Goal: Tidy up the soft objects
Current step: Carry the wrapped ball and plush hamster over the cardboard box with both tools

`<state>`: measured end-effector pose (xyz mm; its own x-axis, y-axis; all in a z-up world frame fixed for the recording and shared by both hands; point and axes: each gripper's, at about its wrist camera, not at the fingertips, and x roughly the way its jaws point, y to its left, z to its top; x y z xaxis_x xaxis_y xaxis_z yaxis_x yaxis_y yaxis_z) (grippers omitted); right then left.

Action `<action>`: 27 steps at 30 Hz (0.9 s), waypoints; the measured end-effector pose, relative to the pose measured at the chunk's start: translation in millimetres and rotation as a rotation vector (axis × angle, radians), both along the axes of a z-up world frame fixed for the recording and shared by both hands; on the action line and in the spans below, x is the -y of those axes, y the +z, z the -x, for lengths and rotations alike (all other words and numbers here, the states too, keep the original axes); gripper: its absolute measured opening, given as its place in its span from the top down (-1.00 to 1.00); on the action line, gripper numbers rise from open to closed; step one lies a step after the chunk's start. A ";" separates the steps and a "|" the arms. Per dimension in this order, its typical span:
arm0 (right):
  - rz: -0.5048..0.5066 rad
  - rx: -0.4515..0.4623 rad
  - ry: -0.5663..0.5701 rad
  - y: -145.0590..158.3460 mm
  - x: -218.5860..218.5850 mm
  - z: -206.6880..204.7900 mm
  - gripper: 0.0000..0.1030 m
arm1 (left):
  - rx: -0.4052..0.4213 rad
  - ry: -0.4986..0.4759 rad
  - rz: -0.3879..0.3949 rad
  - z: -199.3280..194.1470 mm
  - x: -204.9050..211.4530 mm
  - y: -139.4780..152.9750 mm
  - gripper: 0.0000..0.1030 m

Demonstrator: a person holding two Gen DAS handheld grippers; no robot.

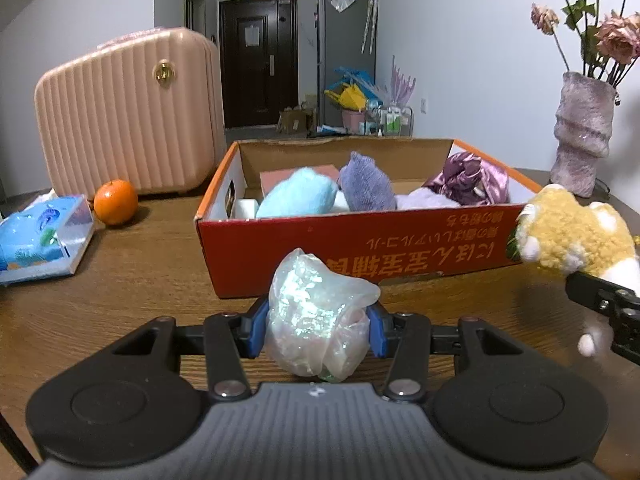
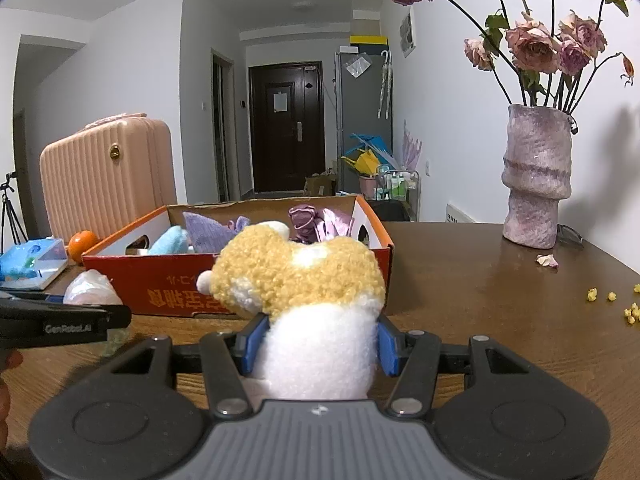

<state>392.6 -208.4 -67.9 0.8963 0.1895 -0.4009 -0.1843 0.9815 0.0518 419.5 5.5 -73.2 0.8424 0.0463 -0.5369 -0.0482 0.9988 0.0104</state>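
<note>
My left gripper (image 1: 318,330) is shut on a crumpled iridescent plastic bag (image 1: 316,312), held above the table just in front of the red cardboard box (image 1: 360,248). My right gripper (image 2: 318,346) is shut on a yellow-and-white plush toy (image 2: 304,292), held in front of the box's (image 2: 160,284) right end; the toy also shows at the right of the left wrist view (image 1: 576,236). The box holds a light blue plush (image 1: 298,198), a purple cloth (image 1: 366,184), a shiny mauve fabric (image 1: 470,178) and a white soft item.
A pink ribbed suitcase (image 1: 128,120) stands at the back left with an orange (image 1: 116,202) and a blue tissue pack (image 1: 40,236) in front. A mauve vase (image 2: 536,178) of dried roses stands at the right. Yellow crumbs (image 2: 628,312) lie on the wooden table (image 2: 480,300).
</note>
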 end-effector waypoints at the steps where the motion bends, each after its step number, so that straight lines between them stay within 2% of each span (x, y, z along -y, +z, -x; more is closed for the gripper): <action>1: -0.002 0.003 0.001 0.5 0.1 0.5 -0.05 | 0.010 0.000 -0.002 2.6 1.3 1.4 0.05; 12: -0.026 0.041 0.030 7.5 0.1 10.8 -0.05 | 0.104 -0.004 0.006 34.0 8.8 18.8 0.05; 27: -0.044 0.088 0.089 21.8 -5.2 37.9 -0.05 | 0.190 -0.023 0.043 82.7 17.1 40.8 0.05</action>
